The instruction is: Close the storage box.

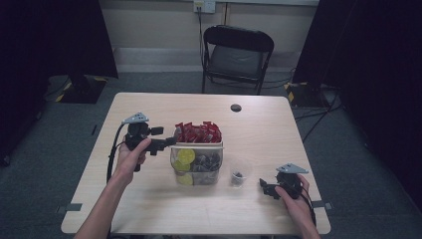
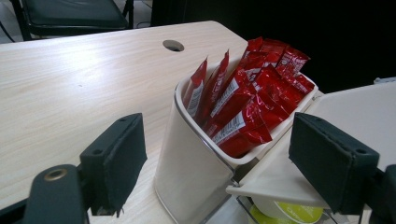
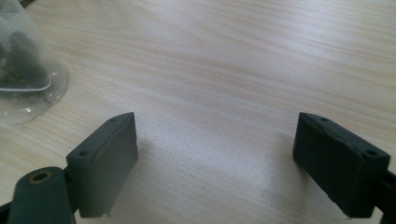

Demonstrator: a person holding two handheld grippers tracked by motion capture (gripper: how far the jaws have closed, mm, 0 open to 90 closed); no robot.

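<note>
Left gripper (image 1: 169, 143) is the near one: its jaws sit at the left wall of the organizer (image 1: 196, 162), up by the rear compartment. In the left gripper view the left gripper (image 2: 219, 163) has jaws wide apart and holding nothing, and the white rear bin (image 2: 196, 172) stands straight ahead between them, just beyond the pads.

The red sachets (image 2: 247, 98) stand packed upright in that bin, long axes tilted a little, tops fanned out above the rim. From the jaws they lie forward and slightly up. In the high view the red sachets (image 1: 197, 132) fill the far row of the organizer, with yellow-lidded pods (image 1: 186, 156) and dark pods (image 1: 206, 161) in the clear section nearer the person.

Right gripper (image 1: 267, 189) is well apart from the organizer, low over the counter (image 1: 149, 107) near the front right edge. In its own view the right gripper (image 3: 215, 163) has jaws spread wide and empty over bare wood. The clear cup (image 1: 239, 175) sits between it and the organizer, with something small and dark inside it.

Hard to read:
- The white flat panel (image 2: 299, 172) in front of the left gripper's right pad hides the lower compartment; just a slice of a yellow lid (image 2: 287, 214) shows.
- Can't tell whether the pads touch the bin wall or stop just short.
- Cup contents are too blurred to name; the clear cup (image 3: 25, 70) is cut off at the frame edge.
- Sachet print is unreadable.

My read: next move is a short push forward and up onto a sachet top.
</note>
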